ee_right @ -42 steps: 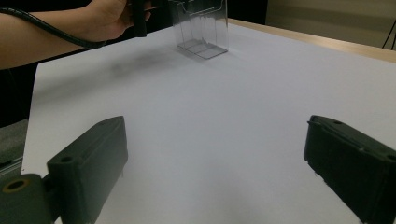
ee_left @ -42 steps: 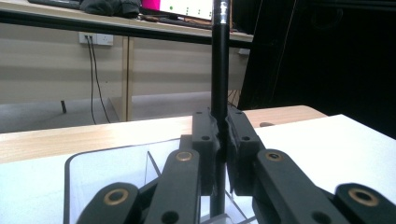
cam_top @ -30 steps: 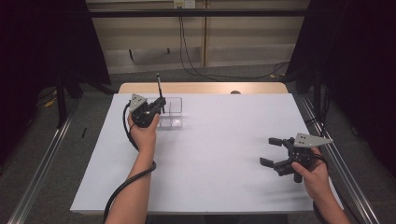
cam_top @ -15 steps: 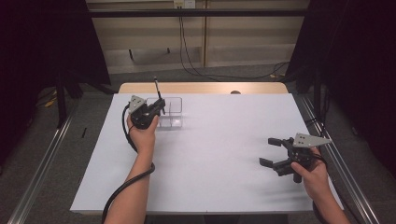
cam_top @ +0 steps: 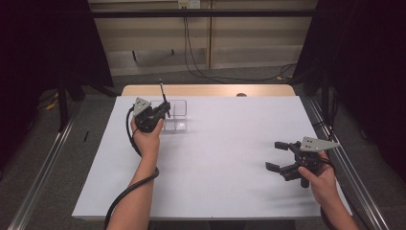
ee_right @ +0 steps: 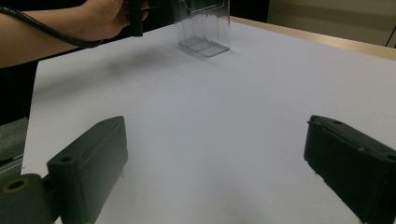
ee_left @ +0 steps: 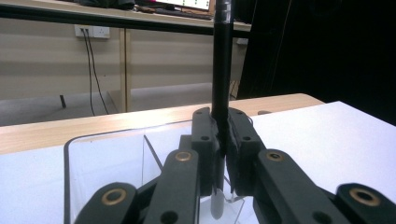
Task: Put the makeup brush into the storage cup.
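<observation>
The left gripper (ee_left: pixel 223 154) is clamped on a black pen (ee_left: pixel 222 65), which stands upright between its jaws with the lower tip inside the clear plastic box (cam_top: pixel 176 116) near the table's far left. The right gripper (cam_top: pixel 279 155) hovers well apart, jaws spread wide over bare white table (cam_top: pixel 225 158).

Right gripper (ee_right: pixel 217 158): two black jaws set wide apart, nothing between them, above a white table sheet (ee_right: pixel 224 107). Farther off: clear plastic box (ee_right: pixel 204 25) standing on the sheet; beside it a hand (ee_right: pixel 105 16) with black cable (ee_right: pixel 46 32); wooden table edge (ee_right: pixel 327 37) behind.
</observation>
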`<act>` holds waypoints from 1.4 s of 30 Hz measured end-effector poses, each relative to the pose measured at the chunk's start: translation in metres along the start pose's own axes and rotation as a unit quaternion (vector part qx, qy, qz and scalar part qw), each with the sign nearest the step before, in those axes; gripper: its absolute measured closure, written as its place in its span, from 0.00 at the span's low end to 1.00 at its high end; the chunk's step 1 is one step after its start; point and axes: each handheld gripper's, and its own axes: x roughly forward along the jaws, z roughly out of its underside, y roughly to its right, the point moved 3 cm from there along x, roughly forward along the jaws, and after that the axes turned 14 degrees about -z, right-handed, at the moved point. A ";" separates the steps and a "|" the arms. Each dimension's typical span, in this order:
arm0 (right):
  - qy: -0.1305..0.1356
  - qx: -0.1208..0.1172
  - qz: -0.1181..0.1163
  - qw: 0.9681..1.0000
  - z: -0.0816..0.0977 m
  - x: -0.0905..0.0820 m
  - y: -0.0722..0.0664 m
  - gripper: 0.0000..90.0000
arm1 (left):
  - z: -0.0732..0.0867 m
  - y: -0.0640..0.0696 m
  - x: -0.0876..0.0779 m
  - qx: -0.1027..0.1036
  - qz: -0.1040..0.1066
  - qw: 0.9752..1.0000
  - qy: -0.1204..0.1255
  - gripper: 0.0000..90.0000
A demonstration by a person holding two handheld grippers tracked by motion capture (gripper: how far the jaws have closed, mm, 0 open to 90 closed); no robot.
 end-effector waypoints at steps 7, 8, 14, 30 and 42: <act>0.000 -0.001 0.000 1.000 0.000 0.000 0.000 0.07 | 0.003 -0.001 0.000 0.000 0.000 1.000 -0.005 0.89; 0.001 -0.001 -0.001 1.000 0.000 0.000 0.000 0.07 | 0.003 0.000 0.000 -0.003 0.000 1.000 -0.002 0.85; 0.000 -0.001 -0.001 1.000 0.000 0.000 0.000 0.07 | 0.000 0.000 0.000 -0.004 0.002 1.000 -0.001 0.74; 0.000 -0.002 -0.002 1.000 0.000 0.001 0.000 0.07 | -0.003 -0.002 -0.002 0.003 -0.008 1.000 -0.003 0.53; -0.003 -0.003 -0.002 1.000 0.000 0.002 -0.001 0.07 | -0.006 -0.005 -0.004 0.008 -0.003 1.000 -0.009 0.35</act>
